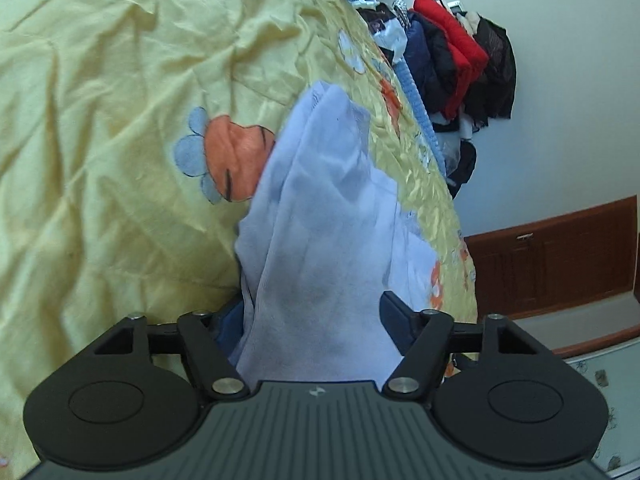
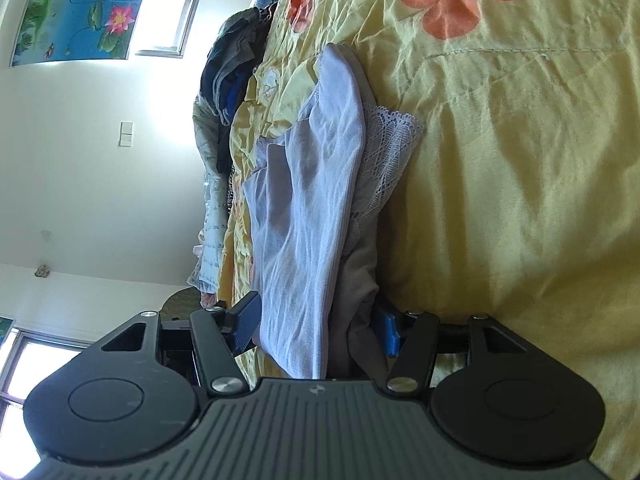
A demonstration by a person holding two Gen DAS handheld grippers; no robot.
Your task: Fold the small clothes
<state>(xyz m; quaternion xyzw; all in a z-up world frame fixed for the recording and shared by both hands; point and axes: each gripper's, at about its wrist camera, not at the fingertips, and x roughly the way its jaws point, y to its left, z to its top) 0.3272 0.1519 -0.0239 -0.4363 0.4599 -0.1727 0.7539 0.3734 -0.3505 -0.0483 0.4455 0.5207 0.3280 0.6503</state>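
A pale lavender garment (image 1: 320, 200) lies bunched in long folds on the yellow flowered bedsheet (image 1: 100, 120). My left gripper (image 1: 312, 316) straddles its near end, jaws wide apart; the right finger (image 1: 396, 316) stands clear of the cloth, and the left one is mostly hidden under it. In the right wrist view the same garment (image 2: 312, 200) shows white lace trim (image 2: 384, 152) and a grey-beige layer (image 2: 360, 272). My right gripper (image 2: 316, 324) is open around that end, its blue pads (image 2: 246, 326) standing at the cloth's sides without squeezing it.
A heap of red, black and navy clothes (image 1: 452, 60) sits at the bed's far edge by a pale wall. A brown wooden cabinet (image 1: 560, 260) stands beyond the bed. More dark clothes (image 2: 236, 64) are piled at the sheet's (image 2: 520, 160) edge, under a lotus painting (image 2: 80, 8).
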